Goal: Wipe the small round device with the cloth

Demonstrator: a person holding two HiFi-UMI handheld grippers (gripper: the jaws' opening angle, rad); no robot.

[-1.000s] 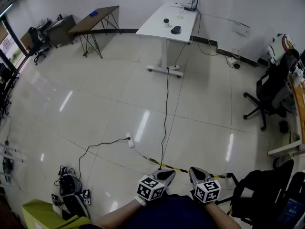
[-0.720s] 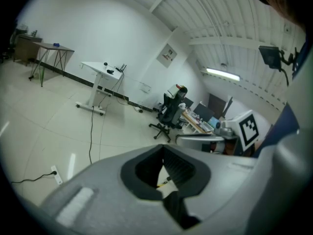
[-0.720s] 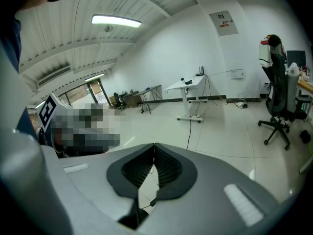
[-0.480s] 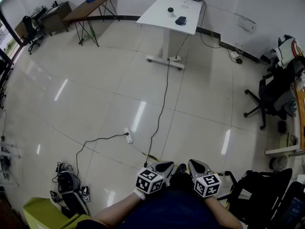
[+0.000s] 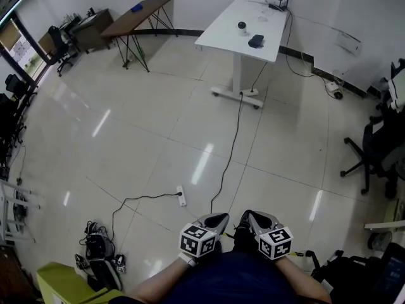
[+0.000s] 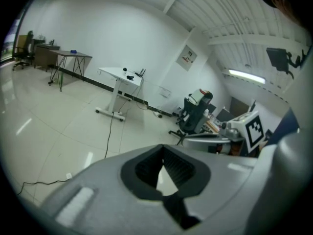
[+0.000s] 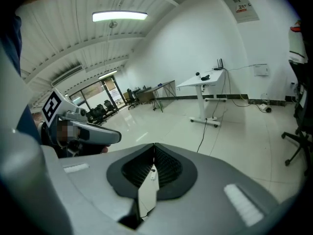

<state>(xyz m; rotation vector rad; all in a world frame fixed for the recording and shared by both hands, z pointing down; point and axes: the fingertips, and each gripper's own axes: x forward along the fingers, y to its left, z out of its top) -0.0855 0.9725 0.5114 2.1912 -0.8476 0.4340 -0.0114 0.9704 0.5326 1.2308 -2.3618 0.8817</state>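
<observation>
Both left gripper [image 5: 221, 221] and right gripper [image 5: 248, 219] bear markers [image 5: 197, 242].

1. The small round dark device [image 5: 241, 25] stands on the white bench [image 5: 221, 38] at the far side of the room, roughly midway along the benchtop. It looks like a little ball-like body. It is too far off to make out finer detail.
2. The dark flat cloth [image 5: 255, 41] lies on the same bench, near the device and on the side closer to the bench's right-hand edge. It rests flat as a compact, roughly rectangular patch. A strip of bare benchtop shows between the two, so they do not touch. Its weave and folds cannot be told.
</observation>
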